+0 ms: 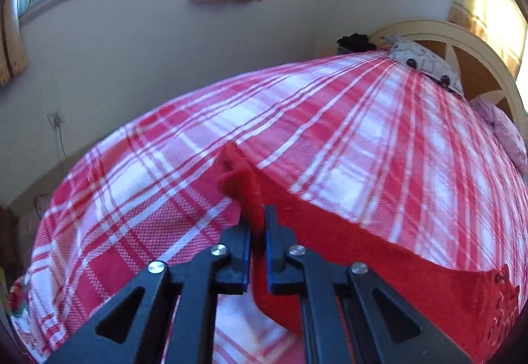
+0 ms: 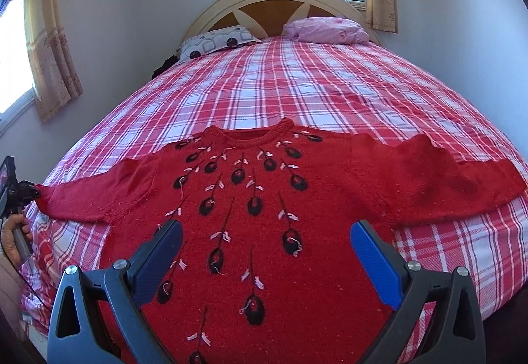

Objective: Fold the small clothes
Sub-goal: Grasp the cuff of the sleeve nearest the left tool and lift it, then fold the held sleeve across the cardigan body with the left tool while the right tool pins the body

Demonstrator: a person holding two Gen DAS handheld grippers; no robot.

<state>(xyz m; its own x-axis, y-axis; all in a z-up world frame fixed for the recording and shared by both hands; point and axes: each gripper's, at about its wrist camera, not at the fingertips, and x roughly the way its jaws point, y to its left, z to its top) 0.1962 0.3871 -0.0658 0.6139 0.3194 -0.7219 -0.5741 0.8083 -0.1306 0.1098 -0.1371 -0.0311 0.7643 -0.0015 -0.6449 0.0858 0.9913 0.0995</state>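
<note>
Red sweater [image 2: 264, 199] — flat, front up, on the plaid bedspread [image 2: 297, 83], sleeves out; no fold made. Left gripper [image 1: 257, 222] seemingly pinching the sleeve cuff [image 1: 237, 175]. Right gripper [image 2: 265, 248] spread, empty, above the chest.

No words, labels, brand names, numbers or signs can be read in either view. The red sweater [image 2: 264, 232] carries only stitched dark ovals with pale leaf shapes, no lettering. The checked bedspread [image 2: 297, 83] and the patterned pillow [image 2: 214, 42] show plain patterns without writing. The small device at the left edge [image 2: 10, 179] is too small and blurred to make out any marking.
</note>
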